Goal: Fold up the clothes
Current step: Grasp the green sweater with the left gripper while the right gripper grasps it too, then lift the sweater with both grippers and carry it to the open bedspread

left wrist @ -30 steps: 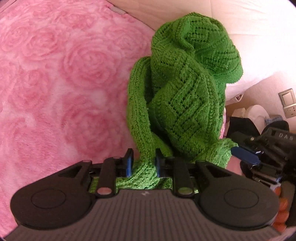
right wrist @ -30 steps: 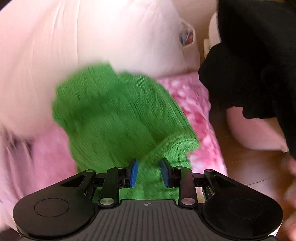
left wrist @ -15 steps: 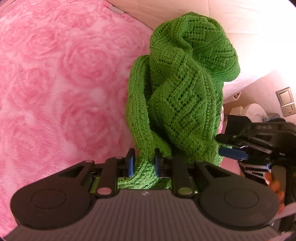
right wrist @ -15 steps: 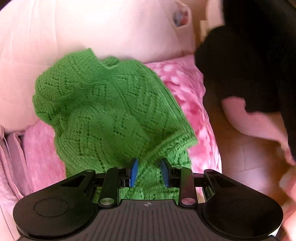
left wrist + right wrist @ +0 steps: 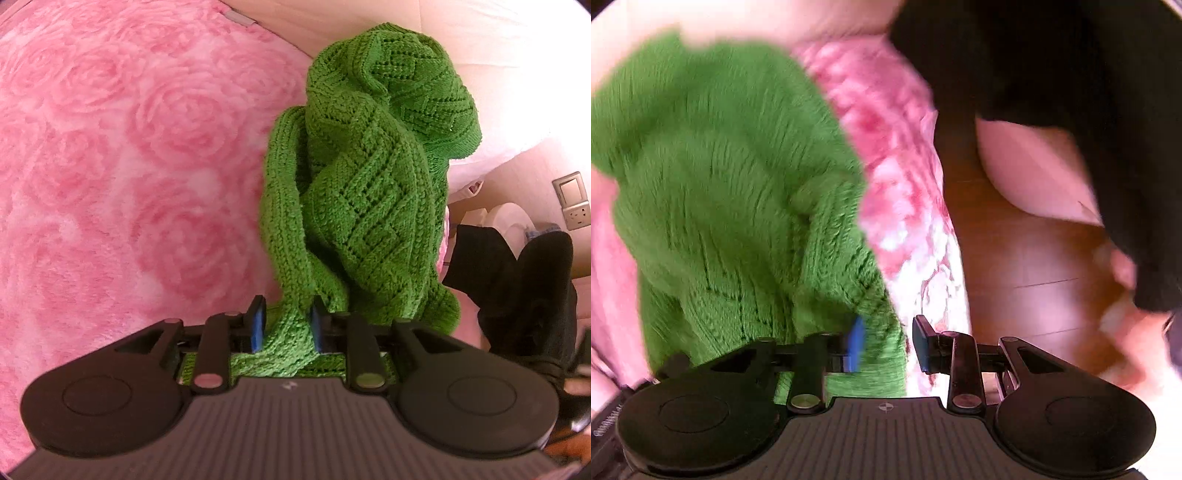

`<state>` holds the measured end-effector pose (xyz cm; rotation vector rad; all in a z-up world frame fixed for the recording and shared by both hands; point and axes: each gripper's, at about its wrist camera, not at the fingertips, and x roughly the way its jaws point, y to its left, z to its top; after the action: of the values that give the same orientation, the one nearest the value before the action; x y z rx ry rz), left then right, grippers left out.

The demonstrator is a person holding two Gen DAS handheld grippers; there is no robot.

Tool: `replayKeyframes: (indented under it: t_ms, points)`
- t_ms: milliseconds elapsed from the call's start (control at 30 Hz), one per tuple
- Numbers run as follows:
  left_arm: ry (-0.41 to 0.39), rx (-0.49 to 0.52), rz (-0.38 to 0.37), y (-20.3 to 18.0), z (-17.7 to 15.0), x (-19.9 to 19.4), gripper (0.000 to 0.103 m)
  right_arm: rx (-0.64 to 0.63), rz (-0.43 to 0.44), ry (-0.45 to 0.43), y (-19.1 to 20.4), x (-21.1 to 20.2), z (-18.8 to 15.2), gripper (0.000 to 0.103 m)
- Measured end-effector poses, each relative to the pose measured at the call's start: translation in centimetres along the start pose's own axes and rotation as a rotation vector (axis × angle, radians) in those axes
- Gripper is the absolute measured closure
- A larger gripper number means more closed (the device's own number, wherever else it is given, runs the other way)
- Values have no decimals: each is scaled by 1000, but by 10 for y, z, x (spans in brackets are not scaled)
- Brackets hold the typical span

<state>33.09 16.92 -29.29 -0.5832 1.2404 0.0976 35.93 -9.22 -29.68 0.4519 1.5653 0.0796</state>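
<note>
Left gripper (image 5: 285, 329): fingers pinching a ribbed edge of the green knit sweater (image 5: 369, 192), which lies bunched on the pink rose-patterned blanket (image 5: 129, 166), far end against a pale pillow (image 5: 498, 55). Right gripper (image 5: 886, 343): fingers spread, sweater edge loose between them, view heavily blurred. Noted right of the bed: wooden floor (image 5: 1015, 251) and a black garment (image 5: 1052, 66)

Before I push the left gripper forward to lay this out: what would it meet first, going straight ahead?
The left gripper is shut on the green knitted sweater, which bunches directly ahead. Past it lies the white pillow; depth is unclear.
</note>
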Motion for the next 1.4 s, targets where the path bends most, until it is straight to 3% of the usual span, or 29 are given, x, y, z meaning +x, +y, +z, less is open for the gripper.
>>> replayKeyframes:
  t_ms: [133,267,367,433,567,633,700,833,967,1200,1333,1400]
  points:
    - [3,-3,-1,3,0,-1,81,2,148,-147,-14,-24,-7,71]
    - [5,-5,-7,4,0,-2,81,-32,164,-157,-11,-16,-3,69]
    - [2,-4,-20,4,-1,-2,81,53,269,-277,-18,-27,-8,69]
    - [-1,-4,-29,4,-2,-1,81,52,290,-330,-16,-35,-8,69]
    - [-5,-3,-46,3,-4,-1,81,-87,133,-148,4,-2,-3,68]
    - [-7,-2,-55,3,-4,-1,85,-93,127,-123,3,4,-9,69]
    - [-9,-2,-63,3,-5,-1,95,-118,118,-105,4,7,-13,97]
    - [-14,-1,-81,2,-7,-1,97,-171,156,-135,7,-18,-20,97]
    - [-106,-20,-88,11,-13,-38,98,-169,276,-199,13,-59,-19,98]
    - [-287,-117,-105,49,-42,-124,99,-360,527,-286,62,-127,-41,98]
    - [-417,-194,-44,85,-109,-204,99,-526,663,-271,104,-150,-75,98]
    - [-482,-233,-12,103,-142,-244,99,-599,724,-246,123,-157,-108,98]
